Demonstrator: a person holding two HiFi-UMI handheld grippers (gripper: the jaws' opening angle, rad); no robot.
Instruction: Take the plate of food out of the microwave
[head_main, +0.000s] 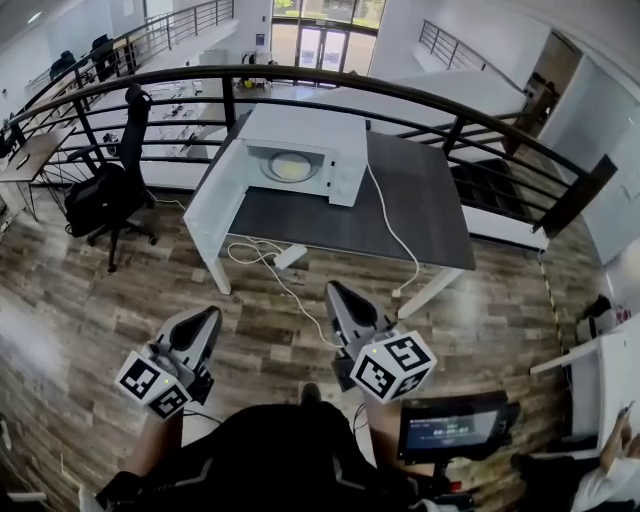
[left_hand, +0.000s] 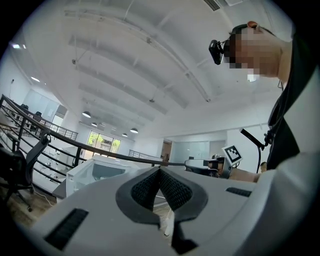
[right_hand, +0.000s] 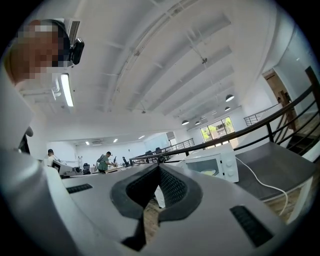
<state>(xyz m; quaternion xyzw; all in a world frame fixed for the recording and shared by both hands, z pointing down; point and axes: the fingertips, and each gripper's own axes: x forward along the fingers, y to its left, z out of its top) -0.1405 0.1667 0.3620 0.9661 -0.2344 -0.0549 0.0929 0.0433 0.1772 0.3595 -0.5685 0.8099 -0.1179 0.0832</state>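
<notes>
Left claw (head_main: 207, 322): clenched, pads meeting at the tips with nothing between them. It is held low against the body and aimed at the table, which I read as a resting carry before any reach.
Right claw (head_main: 336, 296): clenched and empty as well, just beside the left claw and slightly further forward.
Marker cubes (head_main: 392, 365): one at the rear of each claw, showing black-and-white square patterns only, no words.
Small screen (head_main: 455, 430): behind and to the right of the right claw. Its glowing figures are too small to read.
Power strip (head_main: 291, 256): ahead of both claws, below the table's near edge. A white cable (head_main: 392, 232) runs from it up toward the microwave, probably its supply.
Table (head_main: 420, 200): well ahead of the claws, with a dark top.
Microwave (head_main: 300, 160): at the table's far left, ahead of the left claw. The door looks shut, and no brand is legible.
Plate of food (head_main: 290, 167): inside the microwave, pale yellow behind the window, well apart from both claws.
Judgement: the door needs opening first, and either claw must spread before it can grip.
</notes>
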